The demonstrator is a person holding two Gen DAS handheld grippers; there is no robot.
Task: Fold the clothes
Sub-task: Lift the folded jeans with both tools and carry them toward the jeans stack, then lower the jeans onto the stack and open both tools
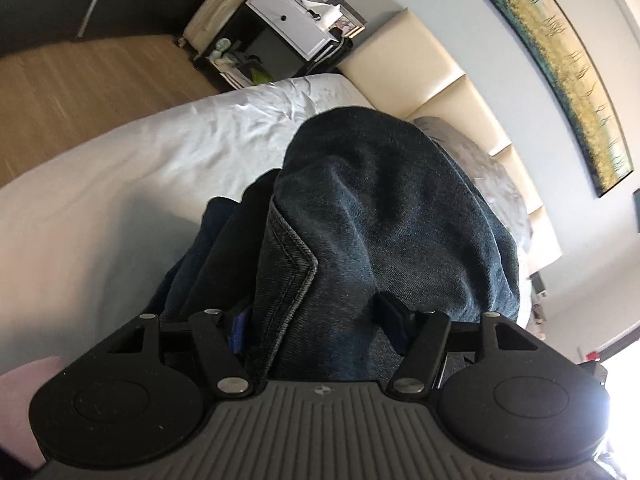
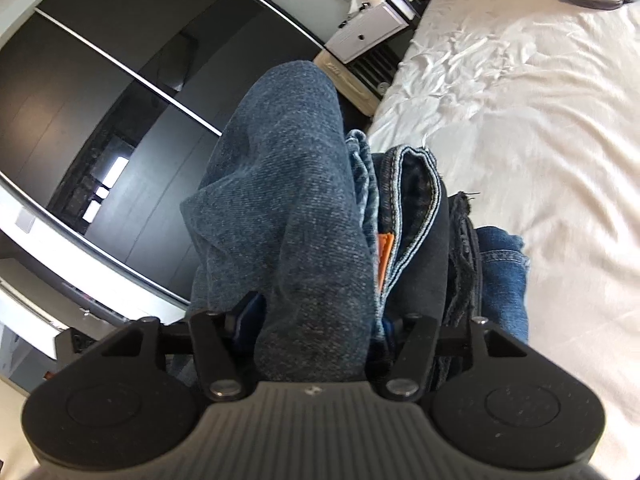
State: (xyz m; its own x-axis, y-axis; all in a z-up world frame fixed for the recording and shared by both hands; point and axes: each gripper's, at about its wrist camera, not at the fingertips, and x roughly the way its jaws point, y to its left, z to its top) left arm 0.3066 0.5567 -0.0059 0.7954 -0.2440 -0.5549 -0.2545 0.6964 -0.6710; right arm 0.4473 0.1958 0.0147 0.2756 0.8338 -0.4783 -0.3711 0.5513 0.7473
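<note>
Draping forward from between both claws, the jeans (image 1: 384,216) fill the middle of each view, a thick fold of dark blue denim running out over the white bed (image 1: 120,184). In the left wrist view the cloth bulges up in a rounded hump, with a double-stitched seam bent in a sharp angle along its left side. In the right wrist view the jeans (image 2: 280,208) look paler and grainier, and just to their right lies a stack of other folded denim (image 2: 416,216), hems edge-on, with a small orange tag (image 2: 385,250) showing between the layers; no writing on it can be read.

The left claw (image 1: 316,316) stands partly open with denim bunched between its fingers; the cloth hides the pads, so I cannot tell whether they press on it. The right claw (image 2: 316,324) is likewise partly open with the fold passing between its fingers, and its grip cannot be told either. Both claws tilt downward toward the bed.

Beyond, the left wrist view shows a cream padded headboard (image 1: 404,60), a grey pillow (image 1: 476,160), a long framed picture (image 1: 560,76) of yellow and teal on the wall, a white nightstand (image 1: 288,20) and wood flooring (image 1: 80,80). The right wrist view shows a dark sliding wardrobe (image 2: 120,92). No brand or label is legible anywhere.
</note>
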